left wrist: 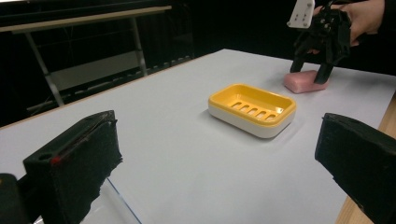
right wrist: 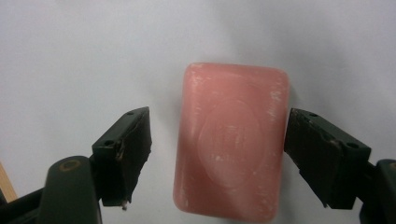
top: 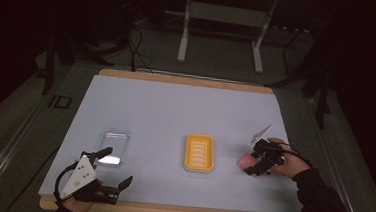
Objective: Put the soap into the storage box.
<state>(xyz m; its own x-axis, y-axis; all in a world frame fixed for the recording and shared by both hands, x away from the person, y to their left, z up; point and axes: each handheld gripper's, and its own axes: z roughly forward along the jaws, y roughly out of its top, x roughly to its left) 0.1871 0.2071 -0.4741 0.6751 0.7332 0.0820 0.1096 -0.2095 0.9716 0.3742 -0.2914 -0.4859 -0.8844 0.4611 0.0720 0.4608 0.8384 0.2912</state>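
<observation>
Left of the pink soap [top: 246, 161], well apart, sits a yellow dish [top: 199, 152].

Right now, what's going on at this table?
A person's right gripper straddles the pink soap bar lying on the white table cover; a gap shows at one pad, so it is not gripped yet. The yellow soap dish sits empty mid-table. The left gripper waits open beside the clear lid.
</observation>
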